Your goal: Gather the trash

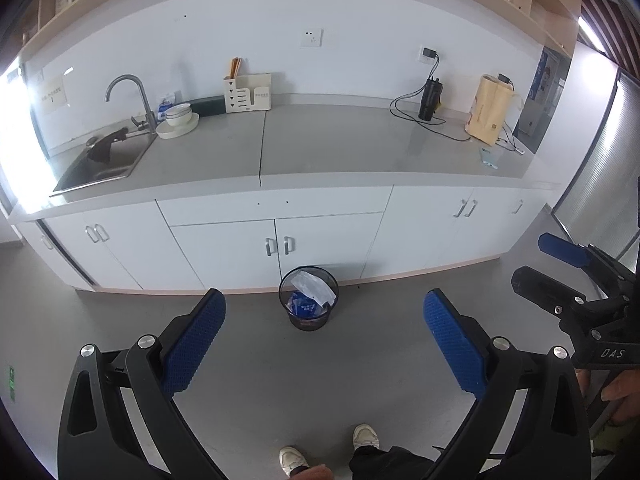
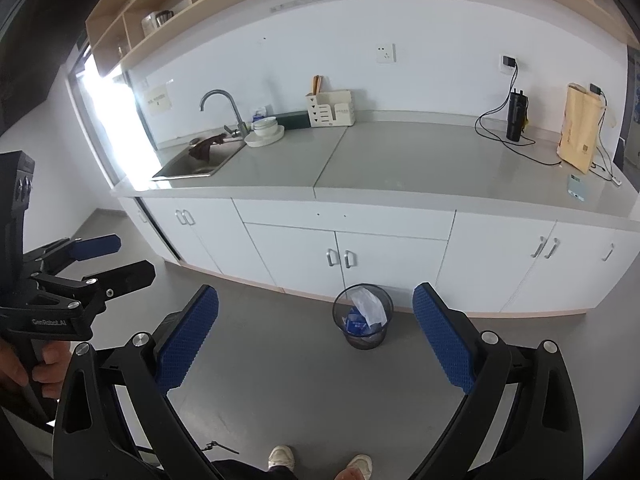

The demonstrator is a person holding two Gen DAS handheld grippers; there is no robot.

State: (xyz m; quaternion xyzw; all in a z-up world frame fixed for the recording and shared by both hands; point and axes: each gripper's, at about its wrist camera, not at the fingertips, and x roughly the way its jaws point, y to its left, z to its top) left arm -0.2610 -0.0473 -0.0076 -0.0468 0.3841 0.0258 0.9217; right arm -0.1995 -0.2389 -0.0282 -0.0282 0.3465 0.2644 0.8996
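Both tools held above the floor, facing the desk (image 1: pixel 320 148). Left tool (image 1: pixel 325 312) spread wide, nothing between its pads. Right tool (image 2: pixel 316 306) also spread, empty. Bin (image 1: pixel 308 298) stands on the floor just in front of the white cabinets, holding a clear bag (image 1: pixel 314 286) and blue wrapper (image 1: pixel 304 306). Desk carries sink (image 1: pixel 106 160), bowls (image 1: pixel 178 118), black flask (image 1: pixel 430 98), paper bag (image 1: pixel 490 108). Shoes (image 1: pixel 366 436) at bottom edge.
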